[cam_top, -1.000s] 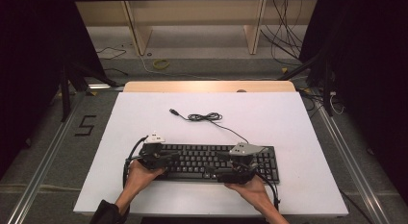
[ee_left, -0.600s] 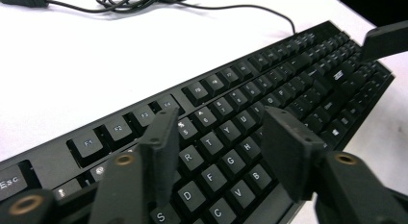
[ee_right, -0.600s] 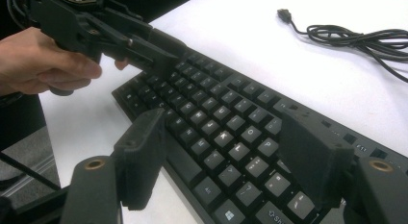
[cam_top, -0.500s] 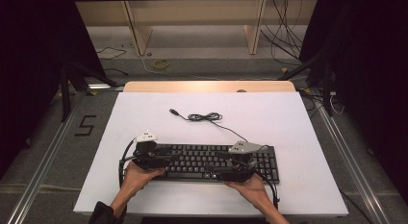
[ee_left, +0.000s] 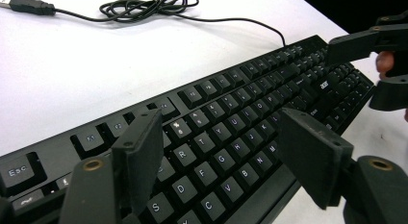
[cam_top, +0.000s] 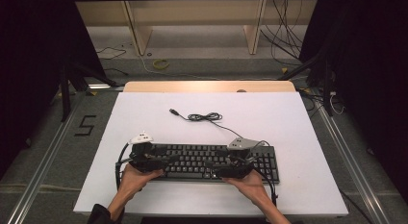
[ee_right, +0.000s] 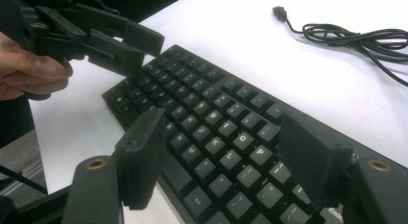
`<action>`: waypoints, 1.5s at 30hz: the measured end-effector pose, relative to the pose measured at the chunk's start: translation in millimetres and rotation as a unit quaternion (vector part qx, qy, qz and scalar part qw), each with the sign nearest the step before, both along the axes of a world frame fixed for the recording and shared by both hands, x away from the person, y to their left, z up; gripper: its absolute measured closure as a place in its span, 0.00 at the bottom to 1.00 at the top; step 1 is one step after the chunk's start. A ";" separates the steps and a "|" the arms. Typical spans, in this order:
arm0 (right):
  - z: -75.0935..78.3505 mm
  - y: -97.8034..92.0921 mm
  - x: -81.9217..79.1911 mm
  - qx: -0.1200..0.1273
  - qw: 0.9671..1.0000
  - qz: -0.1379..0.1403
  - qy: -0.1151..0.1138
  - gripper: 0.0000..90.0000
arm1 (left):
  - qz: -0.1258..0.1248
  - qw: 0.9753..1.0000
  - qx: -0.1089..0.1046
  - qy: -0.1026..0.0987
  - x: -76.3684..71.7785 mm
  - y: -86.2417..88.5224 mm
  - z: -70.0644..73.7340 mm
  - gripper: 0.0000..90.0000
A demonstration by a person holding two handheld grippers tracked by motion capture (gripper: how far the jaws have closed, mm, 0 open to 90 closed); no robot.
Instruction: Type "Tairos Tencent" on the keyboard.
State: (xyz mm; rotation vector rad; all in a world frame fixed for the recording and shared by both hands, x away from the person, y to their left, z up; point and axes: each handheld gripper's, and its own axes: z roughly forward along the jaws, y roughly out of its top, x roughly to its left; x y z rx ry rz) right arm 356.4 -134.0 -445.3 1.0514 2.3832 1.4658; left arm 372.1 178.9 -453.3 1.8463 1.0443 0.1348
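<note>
- Black keyboard (cam_top: 211, 160) lay flat on white surface (cam_top: 298, 118), near the person's edge.
- Left tool (ee_left: 216, 152) spread wide over its left keys, gripping nothing.
- Right tool (ee_right: 221, 147) spread wide over right-hand keys, gripping nothing.
- Keyboard's cable (cam_top: 204, 117) lay coiled behind it.

I see the white table (cam_top: 288, 137) evenly bright against dark surroundings, shadows soft, close jaws slightly blurred, high view a bit grainy.
</note>
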 end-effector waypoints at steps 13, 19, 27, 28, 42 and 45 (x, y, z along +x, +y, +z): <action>-2.9 8.9 17.9 -0.032 0.999 -0.008 0.011 0.51 | 0.007 1.000 -0.012 -0.011 -8.0 6.5 0.8 0.32; -7.7 11.9 24.8 -0.053 0.998 -0.015 0.020 0.66 | 0.009 1.000 -0.012 -0.014 -10.3 8.6 -0.1 0.32; -10.2 21.0 29.3 -0.071 0.997 -0.009 0.017 0.87 | 0.011 1.000 -0.011 -0.021 -14.8 12.0 -0.1 0.32; -11.0 22.3 30.1 -0.072 0.997 -0.010 0.017 0.89 | 0.012 1.000 -0.011 -0.021 -15.4 12.6 -0.2 0.32; -23.1 38.9 35.4 -0.098 0.995 0.001 0.032 1.00 | 0.020 1.000 -0.004 -0.022 -18.6 17.4 -1.7 0.33; -24.2 40.1 36.0 -0.101 0.994 0.000 0.034 1.00 | 0.018 1.000 -0.004 -0.022 -19.1 17.3 -2.0 0.33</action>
